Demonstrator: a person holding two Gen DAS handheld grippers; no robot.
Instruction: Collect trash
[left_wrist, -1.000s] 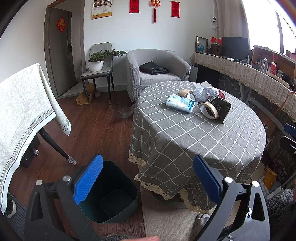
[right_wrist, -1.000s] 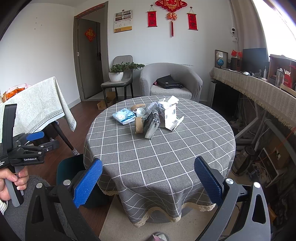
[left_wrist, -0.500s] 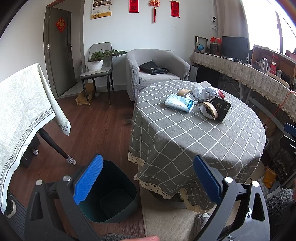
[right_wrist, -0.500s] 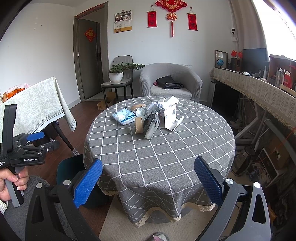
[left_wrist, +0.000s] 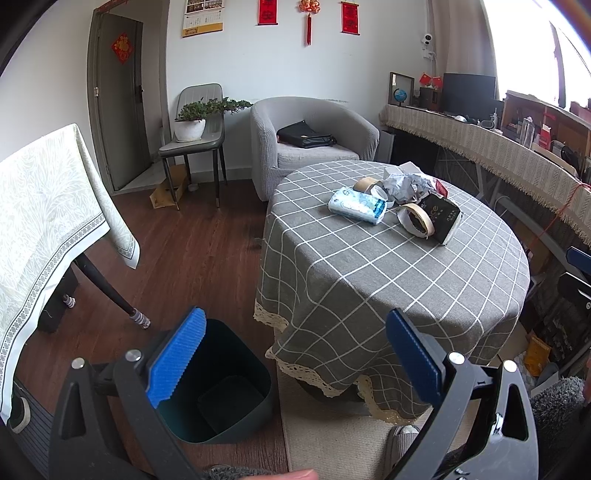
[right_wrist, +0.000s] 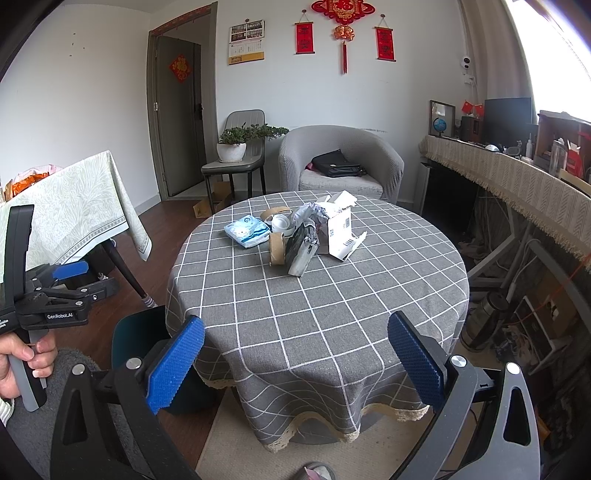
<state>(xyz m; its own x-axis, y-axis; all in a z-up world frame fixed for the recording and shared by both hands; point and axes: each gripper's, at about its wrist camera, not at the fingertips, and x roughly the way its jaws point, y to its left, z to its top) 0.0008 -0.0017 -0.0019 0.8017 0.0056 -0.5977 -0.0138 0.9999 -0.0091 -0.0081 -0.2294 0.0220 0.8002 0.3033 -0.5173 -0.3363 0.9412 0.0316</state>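
1. A home living room: grey armchair (right_wrist: 340, 162) and potted plant (right_wrist: 232, 146) on a chair (right_wrist: 240, 147).
2. Red festive hangings (right_wrist: 345, 33) and wall calendar (right_wrist: 246, 42).
3. Round surface (right_wrist: 332, 295) under checked cloth, wood floor (left_wrist: 192, 251).

Sharp daylight, blown-out window glare

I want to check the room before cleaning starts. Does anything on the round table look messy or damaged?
Yes. A pile of litter sits at the far side of the round table: crumpled paper, a torn-open white box and tape rolls leaning against each other. The bin on the floor looks empty.
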